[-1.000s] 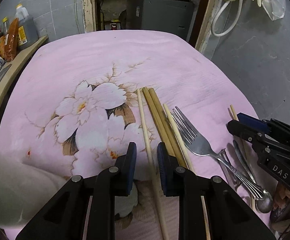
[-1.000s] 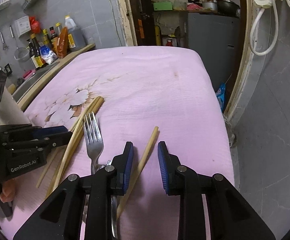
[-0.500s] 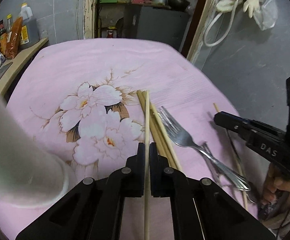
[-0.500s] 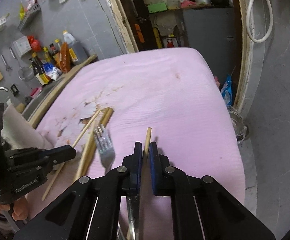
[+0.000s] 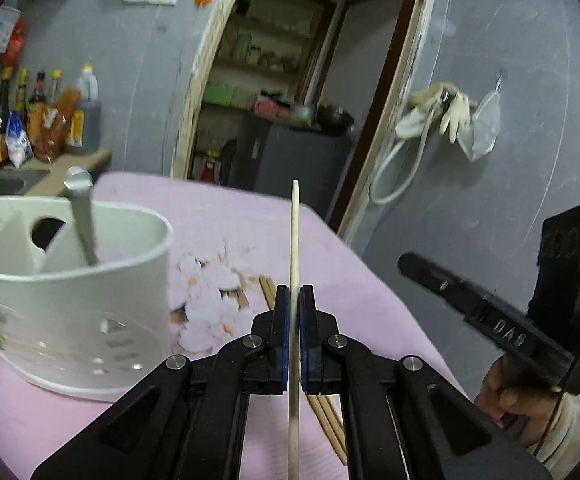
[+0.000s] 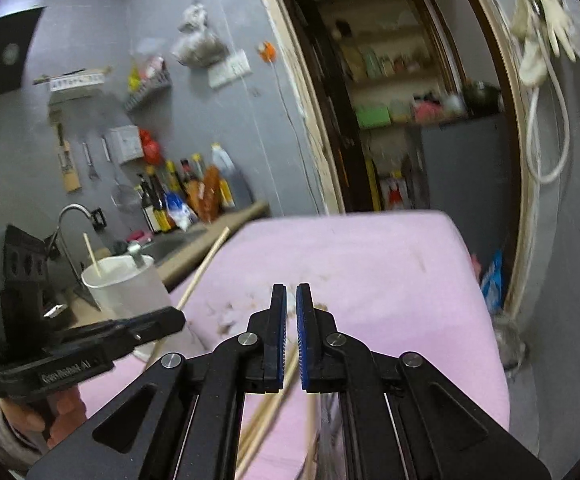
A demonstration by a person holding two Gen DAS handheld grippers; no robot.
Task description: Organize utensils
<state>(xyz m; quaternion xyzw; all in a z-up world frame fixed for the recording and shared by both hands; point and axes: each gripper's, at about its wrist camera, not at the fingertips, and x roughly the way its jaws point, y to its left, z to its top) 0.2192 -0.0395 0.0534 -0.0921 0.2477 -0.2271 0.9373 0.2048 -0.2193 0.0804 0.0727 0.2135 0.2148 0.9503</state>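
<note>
Left wrist view: white holder, then a pale chopstick pinched upright.
The utensil holder (image 5: 69,304) stands at left on the pink counter (image 5: 354,280), a metal handle (image 5: 81,216) leaning inside. The left gripper (image 5: 294,312) has its jaws pressed on the pale chopstick (image 5: 294,240), long axis near vertical, tip up. The right gripper (image 6: 291,320) jaws are pressed together; whether they pinch anything cannot be told.
</note>
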